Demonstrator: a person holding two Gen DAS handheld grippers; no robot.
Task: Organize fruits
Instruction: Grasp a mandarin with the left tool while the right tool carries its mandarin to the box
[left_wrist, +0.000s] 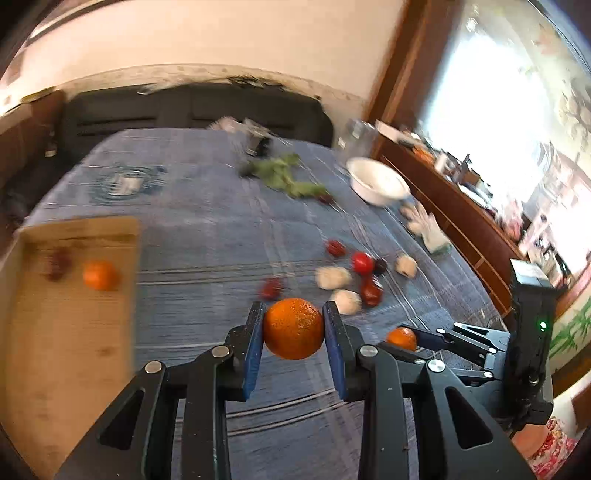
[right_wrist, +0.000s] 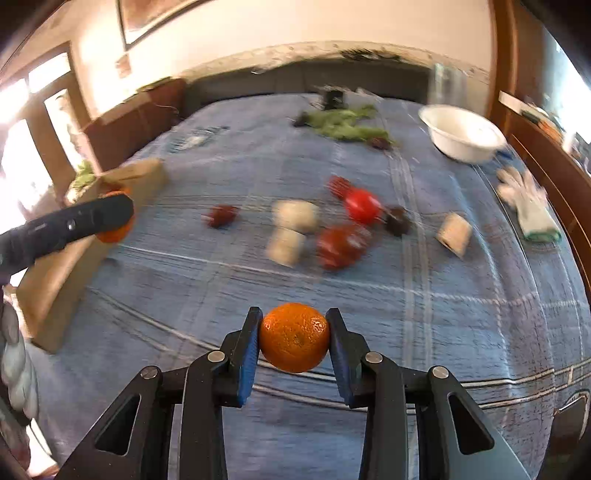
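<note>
Above the blue checked cloth (right_wrist: 443, 332), the left gripper (left_wrist: 293, 326) has its fingers clamped on an orange (left_wrist: 293, 328), and the right gripper (right_wrist: 294, 336) grips a second orange (right_wrist: 294, 338) the same way. On the cardboard tray (left_wrist: 55, 332) lies a third orange (left_wrist: 100, 275). Blurred red fruits (right_wrist: 343, 243) sit mid-cloth, near a white bowl (right_wrist: 461, 134)

Black linkage grippers (left_wrist: 293, 314) with blue pads (left_wrist: 254, 354), silver pivot screws (left_wrist: 154, 367); at four o'clock, red floral sleeve (left_wrist: 550, 446).
</note>
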